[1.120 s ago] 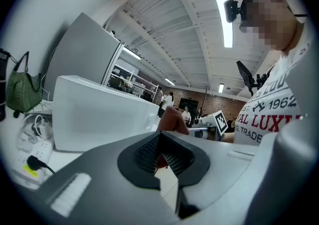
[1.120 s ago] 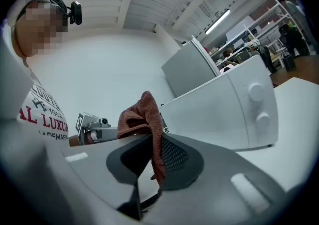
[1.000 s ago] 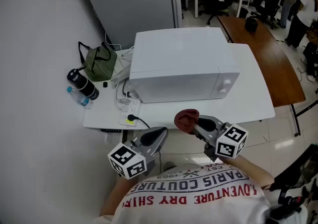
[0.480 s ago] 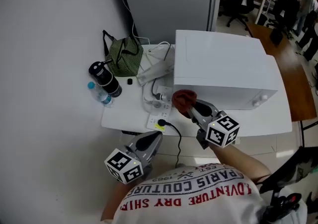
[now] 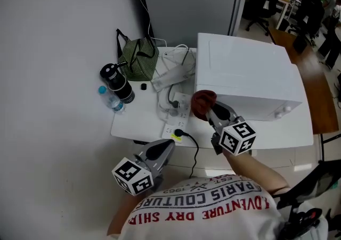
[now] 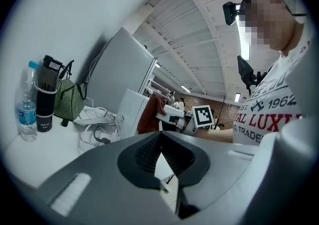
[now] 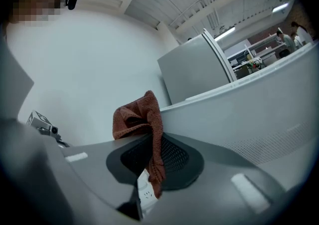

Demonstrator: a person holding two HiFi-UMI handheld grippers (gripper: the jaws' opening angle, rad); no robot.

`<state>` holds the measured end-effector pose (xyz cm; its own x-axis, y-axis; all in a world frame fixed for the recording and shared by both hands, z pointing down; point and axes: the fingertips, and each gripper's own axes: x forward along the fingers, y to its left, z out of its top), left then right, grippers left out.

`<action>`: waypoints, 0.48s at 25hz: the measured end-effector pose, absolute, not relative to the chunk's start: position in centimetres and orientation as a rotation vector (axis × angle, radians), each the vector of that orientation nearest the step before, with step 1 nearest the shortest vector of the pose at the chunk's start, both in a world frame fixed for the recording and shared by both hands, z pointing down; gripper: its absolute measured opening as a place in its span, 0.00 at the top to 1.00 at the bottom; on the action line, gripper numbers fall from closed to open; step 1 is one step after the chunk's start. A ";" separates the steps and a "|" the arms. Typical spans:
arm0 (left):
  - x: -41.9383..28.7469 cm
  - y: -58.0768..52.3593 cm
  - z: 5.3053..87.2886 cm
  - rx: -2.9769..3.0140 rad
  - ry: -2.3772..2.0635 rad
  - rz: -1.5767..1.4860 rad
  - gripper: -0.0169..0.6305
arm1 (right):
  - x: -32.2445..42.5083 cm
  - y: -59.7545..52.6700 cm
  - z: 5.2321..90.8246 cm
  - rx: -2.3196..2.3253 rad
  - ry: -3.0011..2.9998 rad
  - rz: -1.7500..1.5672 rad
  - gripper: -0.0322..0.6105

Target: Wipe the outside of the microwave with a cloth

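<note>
The right gripper point(image 5: 212, 112) pinches a red cloth point(image 5: 201, 101) mid frame, beside the white microwave point(image 5: 245, 74). The left gripper point(image 5: 166, 146), lower left, is closed and empty.

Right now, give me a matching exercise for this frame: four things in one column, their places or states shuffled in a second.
1 cloth
2 left gripper
3 striped bag
4 water bottle

a jaws shut on nothing, low by the table's front edge
b near the table's left edge, beside the black flask
c at the table's back, left of the microwave
d clamped in the right gripper's jaws, at the microwave's left end

Pairs: 1-d, 2-a, 3-c, 4-b.
</note>
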<state>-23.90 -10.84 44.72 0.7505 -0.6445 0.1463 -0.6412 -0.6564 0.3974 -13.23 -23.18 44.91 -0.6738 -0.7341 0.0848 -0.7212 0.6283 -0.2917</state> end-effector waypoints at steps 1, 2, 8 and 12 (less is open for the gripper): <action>-23.6 -10.9 44.6 2.526 -0.976 -0.007 0.97 | -12.9 -23.1 44.9 -1.253 2.794 -0.473 0.89; -23.1 -11.1 44.4 2.534 -0.971 -0.008 0.97 | -12.3 -23.1 44.8 -1.257 2.790 -0.473 0.89; -19.0 -11.5 43.7 2.574 -0.910 0.029 0.97 | -6.5 -22.7 44.5 -1.331 2.740 -0.479 0.89; -14.6 -11.9 43.3 2.608 -0.828 0.054 0.97 | -0.3 -22.1 44.6 -1.434 2.683 -0.477 0.89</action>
<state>-14.60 -11.91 43.31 0.8234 -0.5458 0.1551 -0.5613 -0.7433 0.3639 -0.26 -22.10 44.56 -0.5648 -0.8204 0.0894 -0.8010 0.5189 -0.2987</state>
